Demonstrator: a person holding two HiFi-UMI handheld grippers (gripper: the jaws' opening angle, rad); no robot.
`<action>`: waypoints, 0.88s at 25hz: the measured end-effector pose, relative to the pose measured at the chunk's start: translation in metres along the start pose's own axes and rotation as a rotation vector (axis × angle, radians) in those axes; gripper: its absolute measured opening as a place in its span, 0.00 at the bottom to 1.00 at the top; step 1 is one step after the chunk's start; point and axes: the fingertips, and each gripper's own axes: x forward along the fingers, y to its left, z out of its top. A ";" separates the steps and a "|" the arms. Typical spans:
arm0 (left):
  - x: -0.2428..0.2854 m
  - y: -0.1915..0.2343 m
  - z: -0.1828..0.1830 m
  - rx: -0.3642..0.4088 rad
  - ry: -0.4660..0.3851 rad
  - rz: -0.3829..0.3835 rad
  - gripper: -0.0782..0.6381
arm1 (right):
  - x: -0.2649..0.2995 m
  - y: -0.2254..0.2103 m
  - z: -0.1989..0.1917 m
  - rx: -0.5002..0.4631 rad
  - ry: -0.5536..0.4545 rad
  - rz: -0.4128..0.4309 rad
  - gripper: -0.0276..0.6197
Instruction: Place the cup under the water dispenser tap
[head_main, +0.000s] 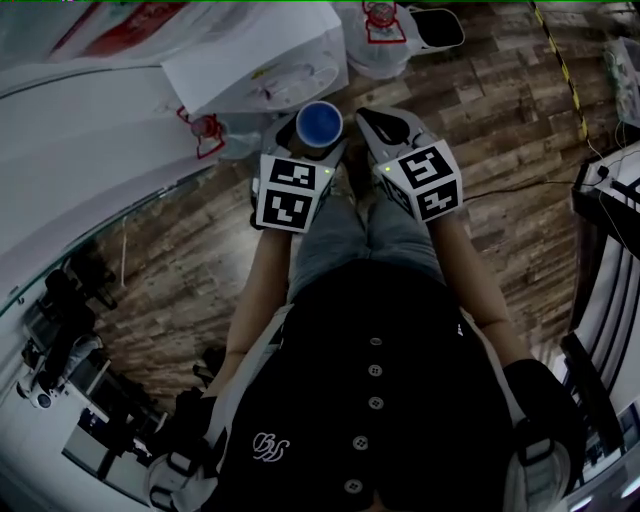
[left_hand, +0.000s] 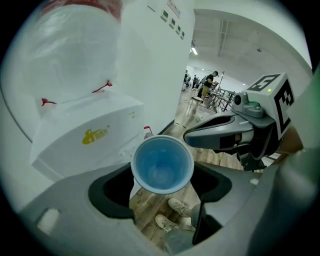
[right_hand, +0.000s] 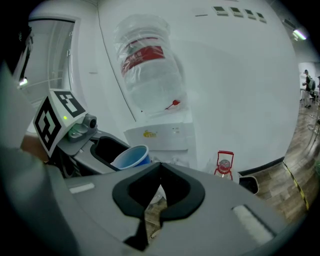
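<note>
A blue plastic cup (head_main: 319, 124) stands upright between the jaws of my left gripper (head_main: 318, 140), which is shut on it; its empty inside (left_hand: 162, 167) faces the left gripper view. The white water dispenser (left_hand: 85, 135) with a large clear bottle (left_hand: 70, 55) on top is just ahead and left of the cup; its tap is not visible. In the right gripper view the dispenser (right_hand: 157, 135) sits beyond the cup (right_hand: 131, 156). My right gripper (right_hand: 159, 192) is shut and empty, hanging beside the left one (head_main: 378, 122).
Water jugs with red handles (head_main: 205, 132) (right_hand: 225, 162) stand on the wooden floor (head_main: 500, 120) by the dispenser. A white wall (right_hand: 240, 75) rises behind it. The person's legs and shoes (left_hand: 175, 207) are below the grippers. People and furniture are far down the hall (left_hand: 207, 85).
</note>
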 end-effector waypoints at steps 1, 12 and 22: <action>0.003 0.002 -0.002 -0.004 0.003 0.004 0.61 | 0.004 -0.002 -0.002 0.002 0.002 0.002 0.04; 0.038 0.017 -0.025 -0.068 0.038 0.038 0.61 | 0.033 -0.020 -0.023 0.045 0.030 0.024 0.04; 0.071 0.022 -0.048 -0.115 0.046 0.037 0.61 | 0.056 -0.033 -0.048 0.041 0.054 0.057 0.04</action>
